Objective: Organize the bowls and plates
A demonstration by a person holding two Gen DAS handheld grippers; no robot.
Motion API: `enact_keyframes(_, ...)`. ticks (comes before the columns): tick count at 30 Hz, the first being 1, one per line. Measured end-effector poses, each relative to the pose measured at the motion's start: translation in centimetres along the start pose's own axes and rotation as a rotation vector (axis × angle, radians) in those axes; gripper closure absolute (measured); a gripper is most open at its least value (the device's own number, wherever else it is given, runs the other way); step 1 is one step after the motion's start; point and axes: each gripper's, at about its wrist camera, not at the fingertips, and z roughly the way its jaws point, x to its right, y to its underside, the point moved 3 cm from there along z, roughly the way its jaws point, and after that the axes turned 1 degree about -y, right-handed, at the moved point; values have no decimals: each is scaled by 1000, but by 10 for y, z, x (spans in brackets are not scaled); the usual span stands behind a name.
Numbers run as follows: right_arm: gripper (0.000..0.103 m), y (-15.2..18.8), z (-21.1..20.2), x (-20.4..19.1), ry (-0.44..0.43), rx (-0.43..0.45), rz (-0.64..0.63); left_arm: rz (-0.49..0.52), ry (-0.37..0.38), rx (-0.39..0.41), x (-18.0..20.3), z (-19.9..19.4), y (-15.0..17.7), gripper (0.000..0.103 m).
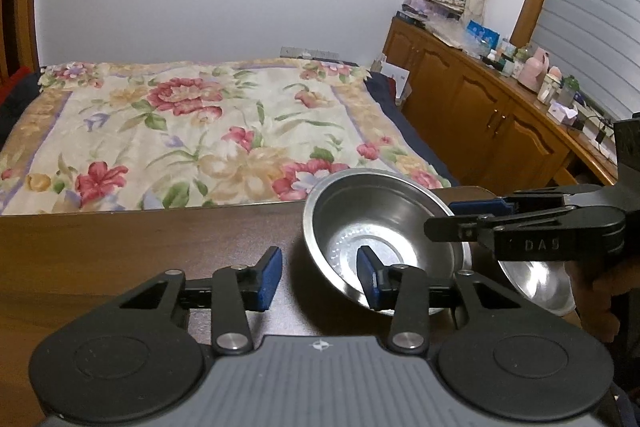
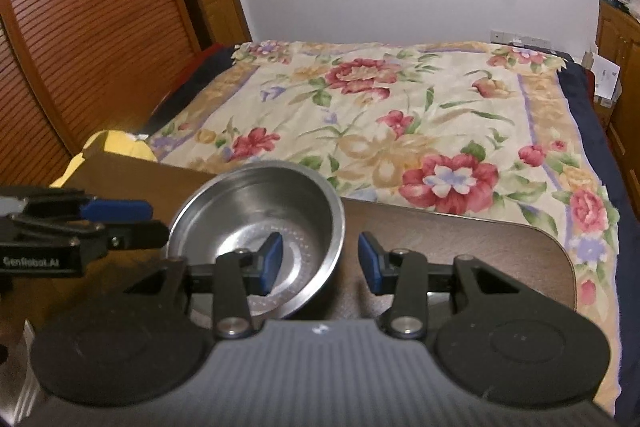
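Straddling the rim of a steel bowl [image 2: 256, 235], the right gripper [image 2: 320, 261] has its left pad inside the bowl and right pad outside, jaws wide apart, not clamped yet. Bowl sits tilted on the dark wood table [image 2: 480, 255], near the far edge by the bed, roughly mid-width. L wrist view shows the same bowl [image 1: 376, 227] leaning on something shiny underneath: a 2nd steel piece [image 1: 536, 283] pokes out at the right, prob another bowl or a plate, can't tell which. Left gripper [image 1: 320, 279] also released, jaws spread, right pad at the bowl's near rim, left pad over bare table; touching or just in front, can't tell.

Step, my read: grasp phase on the top bowl, pre-close. Next move calls for closing the R jaws on the rim wall, then lifting straight so thin slick steel doesn't slip or scrape the piece below. L gripper should back off or steady the lower one.

Count: bowls 1 sure, +1 unclear steel dish; plates 0 confirmed; grippers 2.

Beyond the table: floral bedspread [image 1: 192, 131], wood cabinet [image 1: 480, 107] w/ clutter along the right wall.
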Motion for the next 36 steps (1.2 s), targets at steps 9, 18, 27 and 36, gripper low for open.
enact_keyframes(9,74,2,7,-2,-23,-39,10,-22,19,-42,-1,7,4,79)
enact_keyframes(18,88,2,2,-2,-44,-21,72,-30,16,-36,0,-11,4,83)
enact_keyframes(27,89,2,-23,-11,-31,19,81,-32,26,3,9,-36,4,84)
enact_keyframes(36,89,2,-48,-15,-13,50,96,1,51,53,22,-64,4,85)
